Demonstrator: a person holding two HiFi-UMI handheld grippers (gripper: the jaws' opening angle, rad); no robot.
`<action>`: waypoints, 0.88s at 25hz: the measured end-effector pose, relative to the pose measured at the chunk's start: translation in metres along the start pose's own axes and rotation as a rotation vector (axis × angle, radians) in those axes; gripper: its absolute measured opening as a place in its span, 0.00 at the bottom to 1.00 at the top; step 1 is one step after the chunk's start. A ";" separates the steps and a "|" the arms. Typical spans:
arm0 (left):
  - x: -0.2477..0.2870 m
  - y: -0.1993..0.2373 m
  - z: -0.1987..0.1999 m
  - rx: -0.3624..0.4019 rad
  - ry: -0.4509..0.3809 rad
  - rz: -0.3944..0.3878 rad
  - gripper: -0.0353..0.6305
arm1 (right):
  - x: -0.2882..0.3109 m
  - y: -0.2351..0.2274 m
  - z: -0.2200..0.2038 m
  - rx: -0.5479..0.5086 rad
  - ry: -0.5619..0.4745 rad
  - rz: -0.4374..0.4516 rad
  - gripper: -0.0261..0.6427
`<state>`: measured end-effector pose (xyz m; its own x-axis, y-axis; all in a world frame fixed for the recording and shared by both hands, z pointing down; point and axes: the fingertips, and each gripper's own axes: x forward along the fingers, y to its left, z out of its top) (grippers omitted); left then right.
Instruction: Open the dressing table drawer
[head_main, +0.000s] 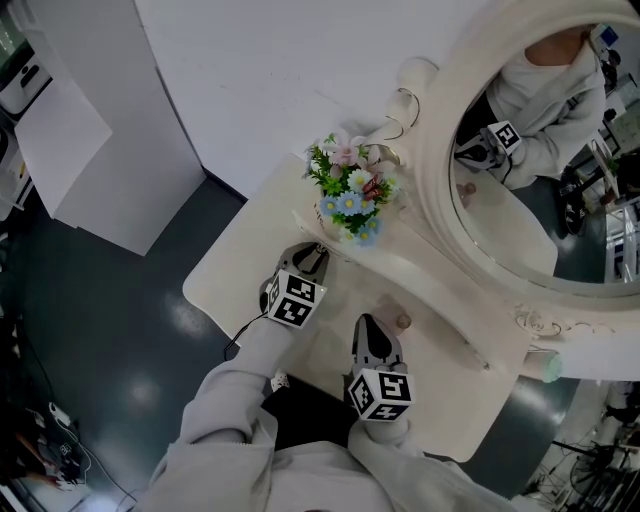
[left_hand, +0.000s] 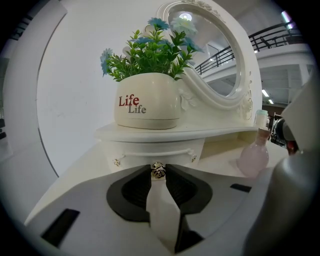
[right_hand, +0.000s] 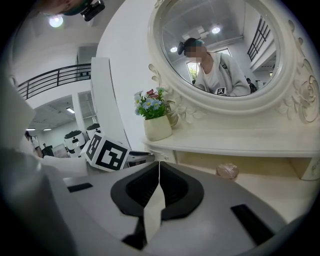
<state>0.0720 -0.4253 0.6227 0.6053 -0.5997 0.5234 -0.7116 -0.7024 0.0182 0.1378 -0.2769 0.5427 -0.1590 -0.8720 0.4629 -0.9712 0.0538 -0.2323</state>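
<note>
**Head view.** A white dressing-table worktop is seen from above. An oval mirror stands at the right, and a pot of flowers sits on a raised shelf. The left hand-held gripper is pointed in under the pot. The right hand-held gripper is held just beside it, to the right and nearer.

**Left gripper view.** The drawer is found directly beneath the shelf end that carries the pot, and it appears closed. Its small metal knob is clamped between the jaw tips. A pink bottle is seen on the worktop to the right.

**Right gripper view.** The jaws are pressed together with nothing between them, and they are aimed at the space under the shelf, clear of the drawer.

**The step in hand.** The pull is best made straight towards the near edge, level with the drawer's run. Only the tips are on a small knob, so a firm squeeze and a slow draw are advised, so that the grip is not lost and the pot above is not shaken.
</note>
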 end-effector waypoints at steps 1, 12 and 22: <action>0.000 0.000 0.000 0.000 0.000 -0.001 0.21 | 0.000 0.000 0.000 -0.001 -0.001 0.000 0.09; -0.012 -0.003 -0.006 -0.006 0.002 -0.005 0.21 | -0.004 0.006 0.000 -0.004 -0.004 -0.003 0.09; -0.025 -0.006 -0.014 -0.013 -0.003 0.001 0.21 | -0.009 0.011 -0.002 -0.004 -0.003 -0.002 0.09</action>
<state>0.0559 -0.4008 0.6214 0.6060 -0.6012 0.5210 -0.7164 -0.6971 0.0288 0.1281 -0.2675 0.5380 -0.1564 -0.8738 0.4604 -0.9722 0.0539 -0.2281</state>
